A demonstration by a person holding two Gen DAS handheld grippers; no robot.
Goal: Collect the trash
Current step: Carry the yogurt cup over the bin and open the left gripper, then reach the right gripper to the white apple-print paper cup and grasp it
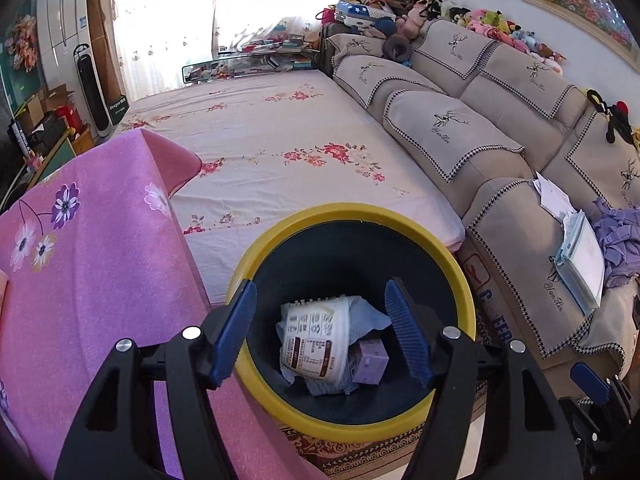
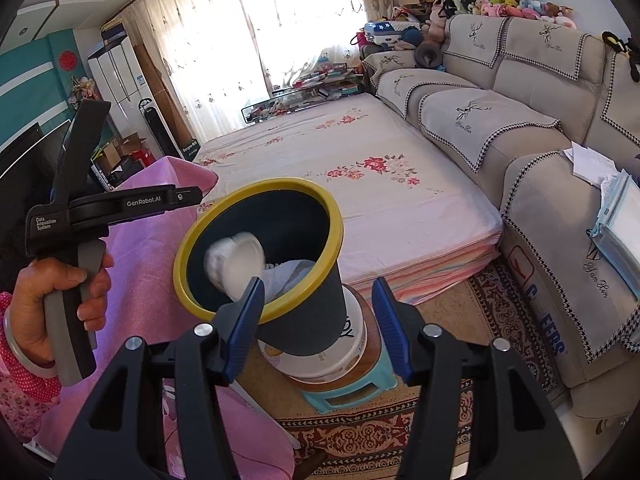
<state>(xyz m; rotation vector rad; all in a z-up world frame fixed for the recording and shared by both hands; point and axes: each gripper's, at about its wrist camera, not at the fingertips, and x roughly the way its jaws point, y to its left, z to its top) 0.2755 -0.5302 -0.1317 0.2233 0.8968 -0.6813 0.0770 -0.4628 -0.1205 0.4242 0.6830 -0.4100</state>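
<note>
So, going left to right:

1. Far left there's a table under a pink flowered cloth (image 1: 100, 260). Its near right edge runs just beside the trash bin.
2. A person's hand (image 2: 60, 292) in a pink dotted sleeve holds the left gripper (image 1: 320, 286). It hangs over the bin's mouth with the jaws standing wide and nothing between the blue pads.
3. The trash bin (image 1: 256, 248) is dark with a yellow rim. It sits on top of a white tub (image 2: 320, 356), which is on a small teal stool (image 2: 352, 392) on the patterned rug (image 2: 500, 312), near the corner of the mattress (image 1: 260, 140).
4. The trash is at the bottom of the bin: a white labelled cup (image 1: 312, 336) on its side, crumpled blue paper (image 1: 368, 316) under it, and a small purple box (image 1: 370, 362) touching the cup's right side. The right wrist view only shows the cup as a white blur.
5. The right gripper (image 2: 318, 282) is in front of the bin, about half open and empty.
6. On the right, a beige sofa (image 1: 452, 132) has a pack of papers (image 1: 580, 256) on its near arm.
</note>
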